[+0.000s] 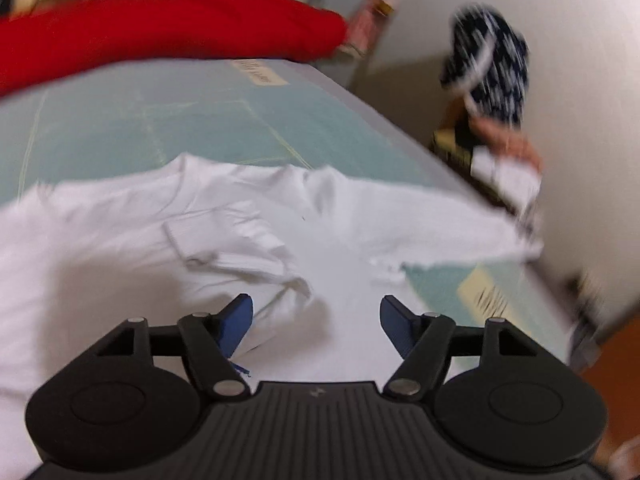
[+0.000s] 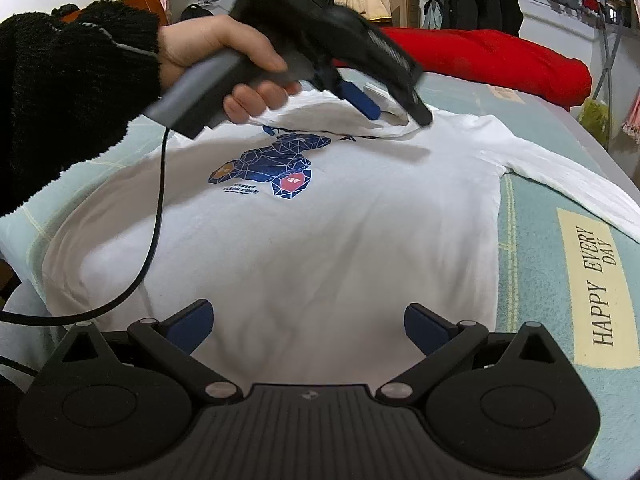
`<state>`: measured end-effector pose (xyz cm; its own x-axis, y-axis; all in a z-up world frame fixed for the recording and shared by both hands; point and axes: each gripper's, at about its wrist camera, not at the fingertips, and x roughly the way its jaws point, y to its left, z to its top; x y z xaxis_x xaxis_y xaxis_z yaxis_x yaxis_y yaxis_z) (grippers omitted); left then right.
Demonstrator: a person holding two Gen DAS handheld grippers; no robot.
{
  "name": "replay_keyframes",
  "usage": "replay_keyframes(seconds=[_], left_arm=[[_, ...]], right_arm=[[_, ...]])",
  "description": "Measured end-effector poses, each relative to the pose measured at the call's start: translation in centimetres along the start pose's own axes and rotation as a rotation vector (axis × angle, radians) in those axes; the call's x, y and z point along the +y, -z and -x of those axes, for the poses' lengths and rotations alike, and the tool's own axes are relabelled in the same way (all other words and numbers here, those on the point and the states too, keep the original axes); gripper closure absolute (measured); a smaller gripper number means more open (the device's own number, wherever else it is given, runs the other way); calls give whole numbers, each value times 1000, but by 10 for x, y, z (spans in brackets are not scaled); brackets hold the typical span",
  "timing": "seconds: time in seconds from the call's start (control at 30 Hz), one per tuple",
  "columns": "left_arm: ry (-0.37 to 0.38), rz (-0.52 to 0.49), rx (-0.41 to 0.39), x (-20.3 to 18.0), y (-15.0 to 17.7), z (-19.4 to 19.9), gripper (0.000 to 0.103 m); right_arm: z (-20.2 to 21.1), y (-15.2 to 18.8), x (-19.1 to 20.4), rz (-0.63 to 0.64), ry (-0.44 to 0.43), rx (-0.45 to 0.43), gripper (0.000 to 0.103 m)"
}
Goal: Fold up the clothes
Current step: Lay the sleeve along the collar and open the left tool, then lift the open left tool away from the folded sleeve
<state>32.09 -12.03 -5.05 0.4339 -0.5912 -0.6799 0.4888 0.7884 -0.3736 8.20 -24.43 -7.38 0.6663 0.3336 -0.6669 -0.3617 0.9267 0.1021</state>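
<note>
Ahead of the right gripper [image 2: 308, 326], jaws spread and empty, a white long-sleeved cotton T-shirt with a blue geometric print [image 2: 320, 220] lies flat on the pale green bedsheet [image 2: 532, 248]. Its long axis runs away from this gripper — collar farthest. The left gripper [image 2: 394, 114], released, hovers at the folded-in sleeve. Judged mid-fold; next, the outstretched sleeve.

One white shirt [image 2: 320, 216], one red garment [image 2: 492, 60], two grippers [image 2: 394, 114] [image 2: 308, 330], one hand [image 2: 224, 56].
</note>
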Motion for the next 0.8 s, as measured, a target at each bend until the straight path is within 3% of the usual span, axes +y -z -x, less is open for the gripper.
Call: replay_keyframes(seconds=[0.07,0.13,0.3,0.5,0.67,0.8], left_arm=[[61,138,-19,18,-2,2,29],[77,231,-23,33,-4,-5,28],[78,323,-27,45,-10,-31,28],[100,258,-31,19,-27,-55,28],[181,116,-35,-16,-35,-58,28],[156,45,-36,-21,-37,-46,28]], right_arm=[[-1,1,-2,-7,-1,-3,0],[-2,2,-4,-13,-3,-3,0],[-2,3,-6,-17,-1,-2,0],[-2,3,-8,-23,9,1,0],[-4,4,-9,-24,16,8,0],[-3,3,-9,-26,19,8,0]])
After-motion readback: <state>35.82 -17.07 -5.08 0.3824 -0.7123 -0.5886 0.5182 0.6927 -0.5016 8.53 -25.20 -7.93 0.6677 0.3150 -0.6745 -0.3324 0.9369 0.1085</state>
